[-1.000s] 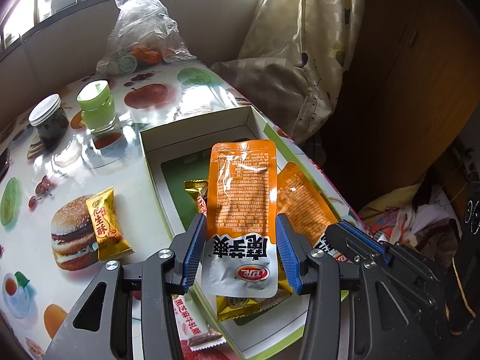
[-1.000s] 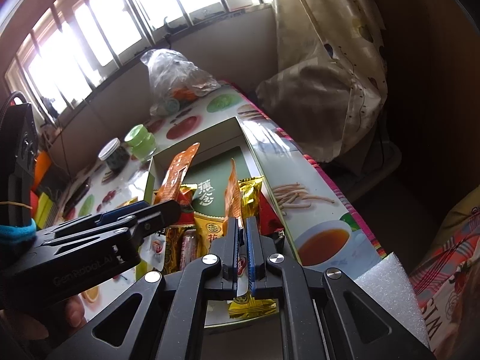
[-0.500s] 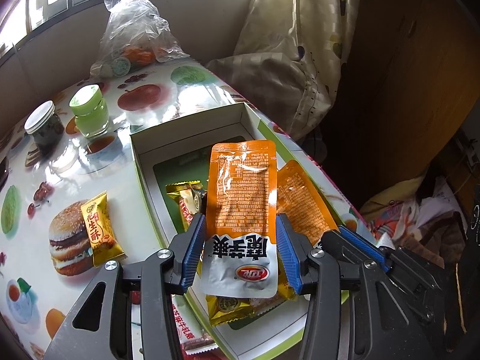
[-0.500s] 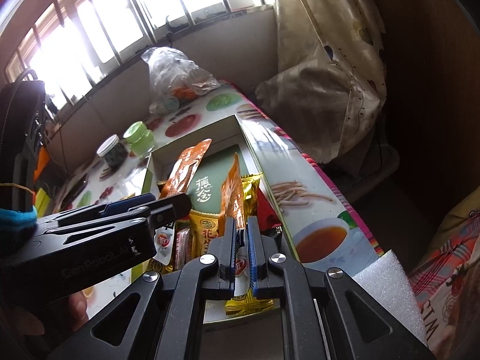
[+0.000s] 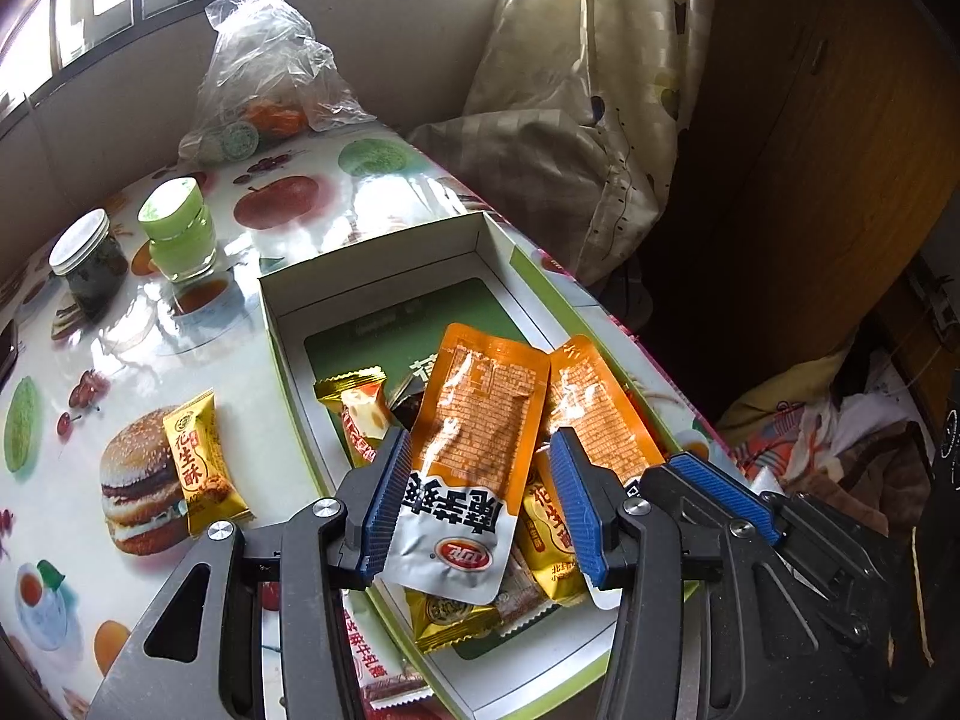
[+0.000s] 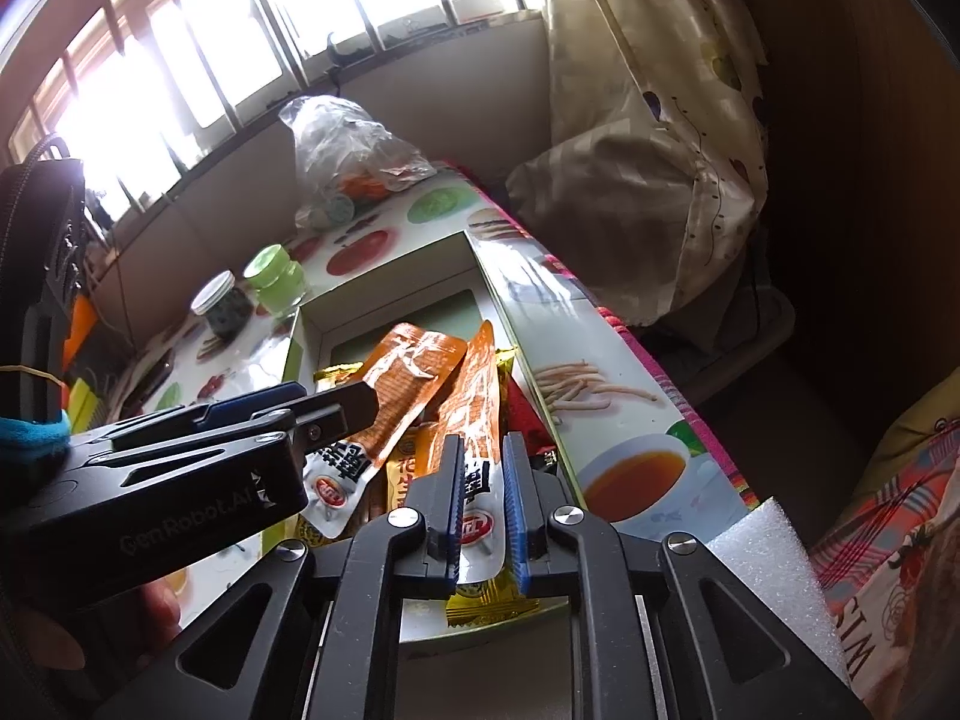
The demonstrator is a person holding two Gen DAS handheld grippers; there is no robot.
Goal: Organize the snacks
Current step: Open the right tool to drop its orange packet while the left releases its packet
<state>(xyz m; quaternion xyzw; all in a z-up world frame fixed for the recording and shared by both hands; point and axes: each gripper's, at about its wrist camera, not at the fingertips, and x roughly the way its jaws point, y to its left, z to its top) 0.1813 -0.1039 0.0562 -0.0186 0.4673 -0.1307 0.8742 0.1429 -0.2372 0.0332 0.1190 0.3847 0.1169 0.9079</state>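
A white and green box on the printed table holds several snack packets. An orange and white packet lies tilted on that pile between the blue pads of my left gripper. Its edge rests along the left pad, and a gap shows at the right pad. A second orange packet stands on edge between the pads of my right gripper, whose jaws are opening. It leans on the left pad and is free of the right one. In the left wrist view this packet lies beside the first.
A yellow packet lies on the table left of the box, and a red packet lies at the near edge. A dark jar, a green jar and a plastic bag stand behind. The table edge runs just right of the box.
The right jaws have parted from their tight hold on the orange packet. Both orange packets have tipped from upright down towards the pile in the box.
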